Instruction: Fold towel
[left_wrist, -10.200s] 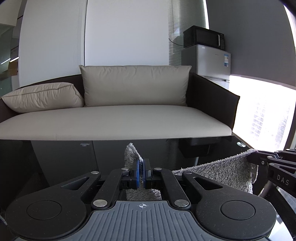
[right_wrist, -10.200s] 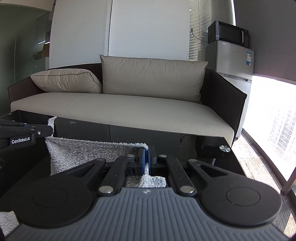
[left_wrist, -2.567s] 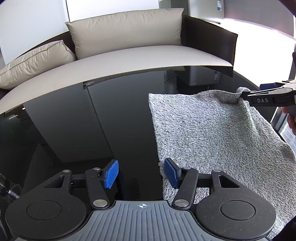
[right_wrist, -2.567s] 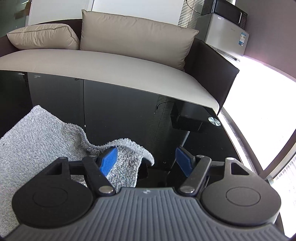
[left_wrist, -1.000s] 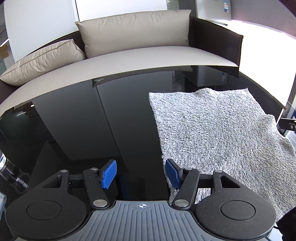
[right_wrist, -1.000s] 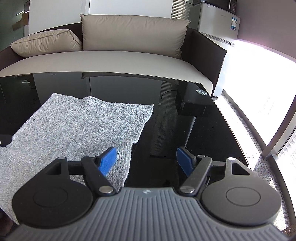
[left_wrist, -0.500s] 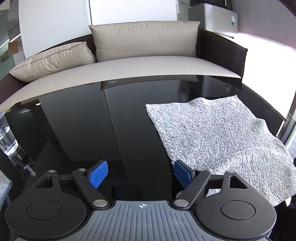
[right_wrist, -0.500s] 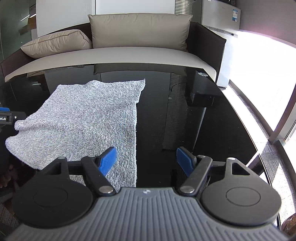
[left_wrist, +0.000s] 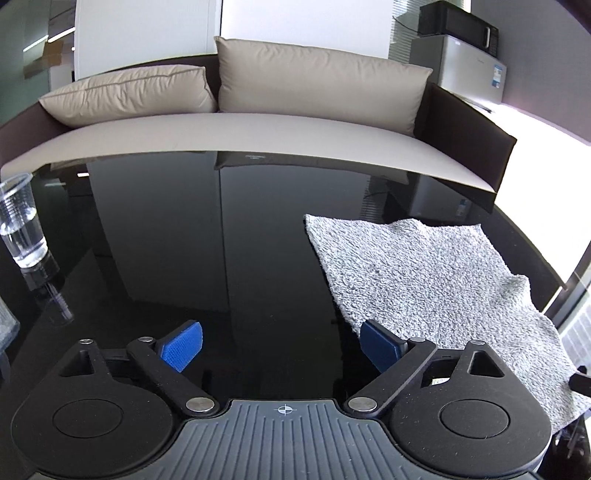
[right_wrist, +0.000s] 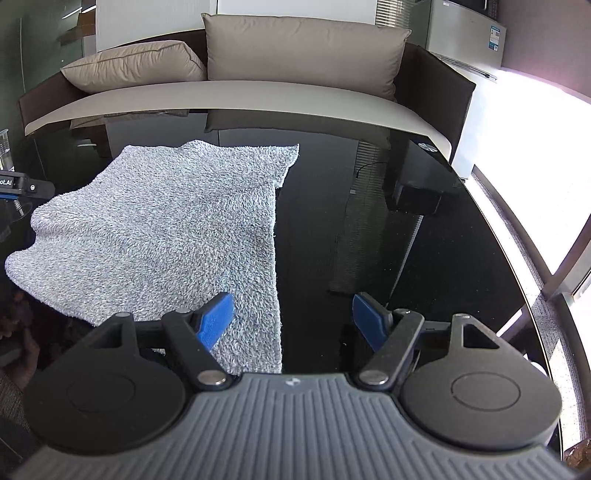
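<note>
On the black table (left_wrist: 258, 240) lies one grey towel (right_wrist: 177, 221), spread out in a single layer. Its long side runs from the near edge of the table toward the sofa (left_wrist: 258, 125), and its far corners point at the sofa. The near end hangs a little over the table edge. One cup (left_wrist: 20, 225) with water in it stands on the table, well apart from the towel. Two cushions (left_wrist: 314, 81) sit on the sofa. One fridge (left_wrist: 461, 62) stands beside the sofa, with one microwave (left_wrist: 458, 22) on top.

Two grippers show. The left gripper (left_wrist: 282, 345) is wide apart and holds nothing. Its right blue pad (left_wrist: 380, 347) is just beside the towel's near left edge; I cannot tell if it touches. The right gripper (right_wrist: 291, 317) is wide apart too and holds nothing. Its left blue pad (right_wrist: 216, 321) hangs over the towel's near right corner, and its other pad is over bare table.
</note>
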